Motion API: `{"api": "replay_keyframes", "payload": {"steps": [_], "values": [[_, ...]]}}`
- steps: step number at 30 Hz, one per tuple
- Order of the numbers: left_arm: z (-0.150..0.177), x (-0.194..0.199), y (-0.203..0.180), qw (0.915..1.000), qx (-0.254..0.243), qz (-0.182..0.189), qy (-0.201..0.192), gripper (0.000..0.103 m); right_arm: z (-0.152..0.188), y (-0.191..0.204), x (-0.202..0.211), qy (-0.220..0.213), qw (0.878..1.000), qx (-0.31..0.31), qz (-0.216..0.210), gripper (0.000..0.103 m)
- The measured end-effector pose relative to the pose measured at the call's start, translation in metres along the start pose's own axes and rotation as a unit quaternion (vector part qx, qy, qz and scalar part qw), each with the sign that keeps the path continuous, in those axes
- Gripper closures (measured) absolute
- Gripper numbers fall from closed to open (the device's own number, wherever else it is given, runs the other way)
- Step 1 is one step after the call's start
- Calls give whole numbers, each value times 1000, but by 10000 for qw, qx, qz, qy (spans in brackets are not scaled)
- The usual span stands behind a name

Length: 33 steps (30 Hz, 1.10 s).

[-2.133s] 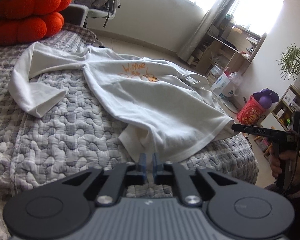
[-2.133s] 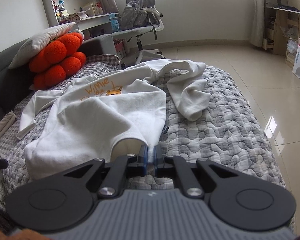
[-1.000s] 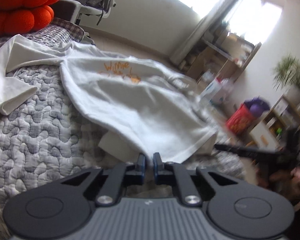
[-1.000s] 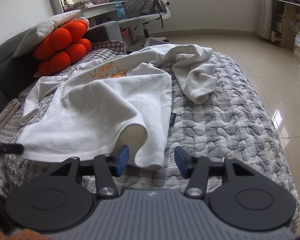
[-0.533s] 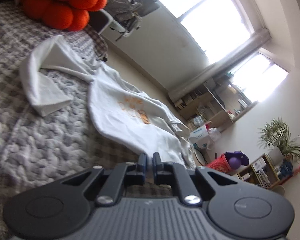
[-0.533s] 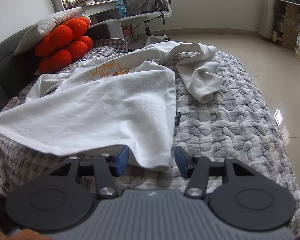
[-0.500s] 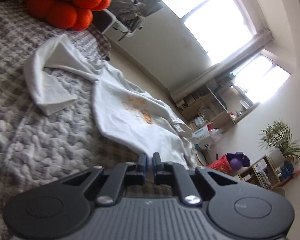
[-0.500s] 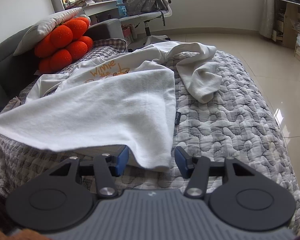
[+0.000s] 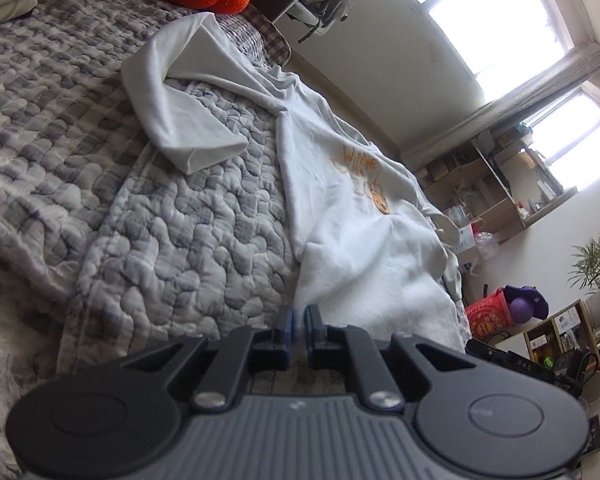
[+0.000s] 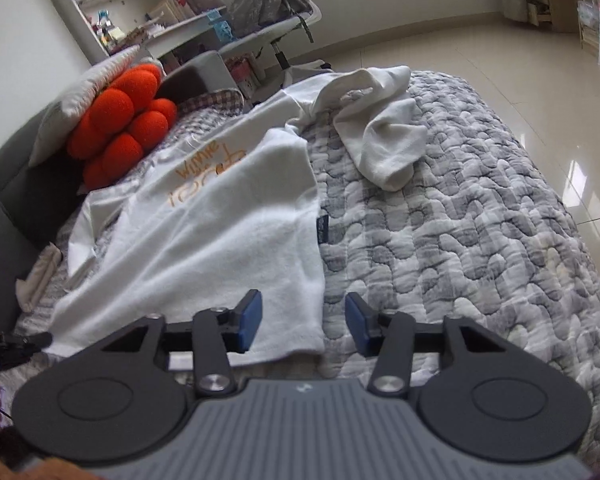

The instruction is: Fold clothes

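A white sweatshirt [image 10: 228,216] with orange lettering is lying spread across a grey quilted bedspread [image 10: 460,240], one sleeve [image 10: 384,136] bunched at its far right. The left gripper [image 9: 298,326] is pinching the sweatshirt's near hem at the left corner, jaws closed on the cloth. The right gripper [image 10: 303,320] is closing around the near right corner, the hem lying between its blue pads [image 10: 250,318] but not yet pressed. Orange cushions [image 10: 124,120] are sitting at the far left.

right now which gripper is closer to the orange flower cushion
Left. The left gripper holds the white sweatshirt hem on the orange flower cushion side; the right gripper straddles the hem corner farther away.
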<state>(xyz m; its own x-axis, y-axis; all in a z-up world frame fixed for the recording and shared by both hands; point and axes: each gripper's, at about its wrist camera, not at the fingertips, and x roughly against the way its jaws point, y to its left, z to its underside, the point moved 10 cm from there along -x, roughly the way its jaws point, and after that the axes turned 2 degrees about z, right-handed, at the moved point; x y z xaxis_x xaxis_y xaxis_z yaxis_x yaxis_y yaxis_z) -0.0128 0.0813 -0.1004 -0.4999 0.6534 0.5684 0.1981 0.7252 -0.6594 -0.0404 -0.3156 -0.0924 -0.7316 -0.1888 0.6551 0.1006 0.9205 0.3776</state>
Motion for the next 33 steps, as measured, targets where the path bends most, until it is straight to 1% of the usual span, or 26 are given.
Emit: {"api": "replay_keyframes", "payload": {"steps": [4,5,6,8,9,11,17,19,22,25,28,33], "values": [[4,-4,-1,9998,-101,-111,133,95,7,11,-7,160,9994,309,-6,68],[5,-6,-1,9997,-118,-138,170,95,9,13,-11,209,9989,415,65,74],[6,-7,0,9996,-135,-164,206,95,10,13,-14,238,9982,523,165,87],[7,-9,-1,9994,-159,-191,238,95,11,15,-17,228,9967,711,306,94],[8,-9,-2,9994,-182,-196,240,95,10,16,-15,194,9969,715,270,96],[8,-4,-7,9995,-232,-115,181,95,6,18,-9,96,9975,670,196,97],[5,15,-26,9993,-151,342,59,96,-23,16,31,-497,9983,298,27,97],[4,20,-35,9987,-200,460,57,96,-32,15,46,-672,9974,249,15,97],[6,25,-49,9976,-324,598,128,96,-39,12,64,-792,9966,239,20,97],[15,24,-58,9967,-533,535,298,96,-37,8,72,-754,9966,307,92,97],[25,20,-59,9955,-675,456,487,97,-29,2,68,-605,9972,383,221,97],[37,9,-42,9937,-811,31,777,97,-13,-14,52,-313,9981,323,424,97]]}}
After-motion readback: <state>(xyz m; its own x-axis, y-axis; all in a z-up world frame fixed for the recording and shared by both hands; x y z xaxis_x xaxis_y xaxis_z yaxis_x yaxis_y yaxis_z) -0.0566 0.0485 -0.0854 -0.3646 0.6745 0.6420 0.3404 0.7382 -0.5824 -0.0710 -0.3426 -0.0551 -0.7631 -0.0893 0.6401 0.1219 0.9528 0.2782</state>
